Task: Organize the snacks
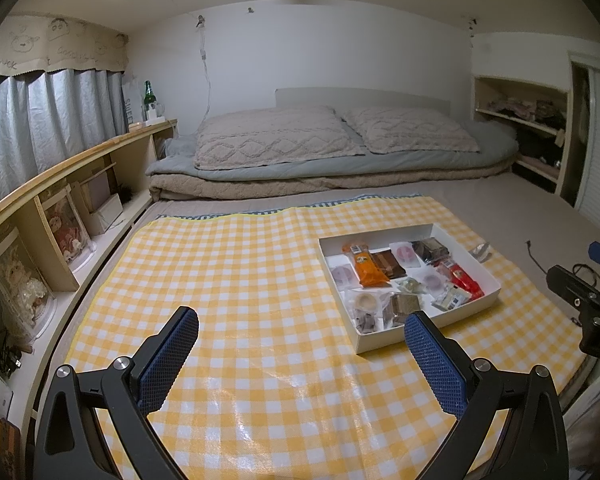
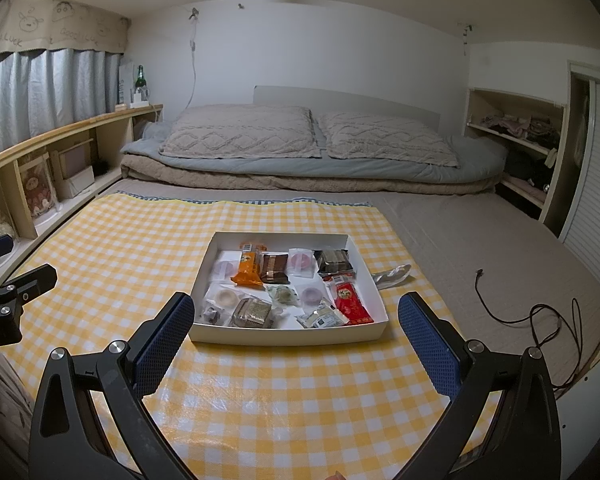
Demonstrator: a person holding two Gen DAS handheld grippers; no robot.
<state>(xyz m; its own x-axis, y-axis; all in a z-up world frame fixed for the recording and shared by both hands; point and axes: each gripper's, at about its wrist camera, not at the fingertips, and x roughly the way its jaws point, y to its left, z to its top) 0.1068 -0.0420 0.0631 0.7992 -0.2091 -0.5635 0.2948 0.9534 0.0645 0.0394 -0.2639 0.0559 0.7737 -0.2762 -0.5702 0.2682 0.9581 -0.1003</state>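
Observation:
A shallow white box [image 2: 288, 336] lies on the yellow checked cloth [image 2: 120, 248]. It holds several wrapped snacks, among them an orange packet [image 2: 250, 268], a brown packet [image 2: 275, 268], a dark packet [image 2: 334, 261] and a red packet [image 2: 350, 298]. My right gripper [image 2: 296, 300] is open just short of the box's near wall, with nothing between its fingers. In the left wrist view the box [image 1: 380, 344] sits to the right, the orange packet [image 1: 367, 266] inside it. My left gripper [image 1: 300, 316] is open and empty over bare cloth, its right finger [image 1: 432, 356] near the box corner.
A crumpled silver wrapper [image 2: 392, 274] lies on the cloth just right of the box. Folded bedding with two pillows [image 2: 240, 132] fills the far side. A low wooden shelf [image 1: 60, 184] runs along the left. A black cable [image 2: 540, 320] trails on the mattress at the right.

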